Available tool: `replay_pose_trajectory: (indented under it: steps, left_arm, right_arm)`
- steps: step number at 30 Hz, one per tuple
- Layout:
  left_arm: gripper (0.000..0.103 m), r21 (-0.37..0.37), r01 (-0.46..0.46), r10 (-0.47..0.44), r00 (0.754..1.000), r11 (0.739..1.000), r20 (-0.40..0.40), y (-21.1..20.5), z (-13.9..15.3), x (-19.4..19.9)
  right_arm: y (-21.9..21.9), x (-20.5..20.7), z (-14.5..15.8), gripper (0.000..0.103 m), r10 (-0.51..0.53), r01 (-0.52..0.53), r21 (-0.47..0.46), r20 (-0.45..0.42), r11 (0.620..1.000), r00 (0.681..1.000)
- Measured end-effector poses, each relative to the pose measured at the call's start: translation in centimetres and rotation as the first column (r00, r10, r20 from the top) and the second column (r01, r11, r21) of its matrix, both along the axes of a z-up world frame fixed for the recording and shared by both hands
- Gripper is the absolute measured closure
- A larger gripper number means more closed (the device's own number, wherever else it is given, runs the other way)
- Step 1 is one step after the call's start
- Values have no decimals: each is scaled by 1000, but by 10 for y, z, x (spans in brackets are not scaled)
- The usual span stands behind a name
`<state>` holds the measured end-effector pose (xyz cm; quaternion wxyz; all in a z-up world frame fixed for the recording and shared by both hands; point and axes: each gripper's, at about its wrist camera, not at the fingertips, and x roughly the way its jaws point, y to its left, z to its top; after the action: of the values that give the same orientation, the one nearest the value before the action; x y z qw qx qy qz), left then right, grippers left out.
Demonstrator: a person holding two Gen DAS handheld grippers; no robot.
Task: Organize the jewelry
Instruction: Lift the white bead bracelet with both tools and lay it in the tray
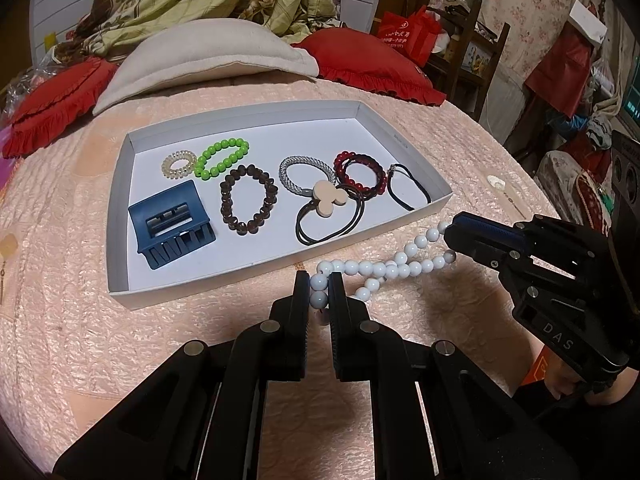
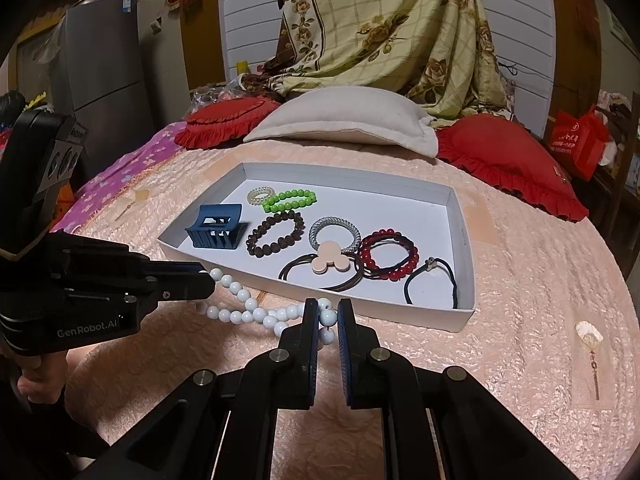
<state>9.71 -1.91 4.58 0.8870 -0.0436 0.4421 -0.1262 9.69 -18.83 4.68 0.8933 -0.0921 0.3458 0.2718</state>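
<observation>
A white bead necklace [image 1: 380,268] [image 2: 248,308] lies on the pink bedspread just in front of a white tray [image 1: 120,280] [image 2: 464,316]. My left gripper [image 1: 319,286] is shut on one end of the necklace; it shows in the right wrist view [image 2: 210,280]. My right gripper [image 2: 328,316] is shut on the other end; it shows in the left wrist view [image 1: 450,236]. The tray holds a blue hair claw [image 1: 172,224], green [image 1: 222,158], brown [image 1: 248,198] and red [image 1: 360,172] bead bracelets, and several hair ties.
A beige pillow [image 1: 208,56] and red cushions [image 1: 372,60] lie behind the tray. A small fan-shaped earring [image 2: 588,338] lies on the bedspread to the right. Another small charm [image 1: 8,248] lies at the left. Cluttered furniture stands beyond the bed's right edge.
</observation>
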Motion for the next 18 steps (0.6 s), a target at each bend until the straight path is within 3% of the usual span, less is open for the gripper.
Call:
replay_pose_trajectory:
  steps: [10,18]
  left_arm:
    - [96,-26,-18,19,999,1000,43,4,14,4]
    - [96,-24,-58,60,995,998,84,8,27,37]
  right_arm:
    - [-6,4,17,94,-34,31,58,42,998,999]
    - [-7,34,30,94,-59,55,86,43,995,997]
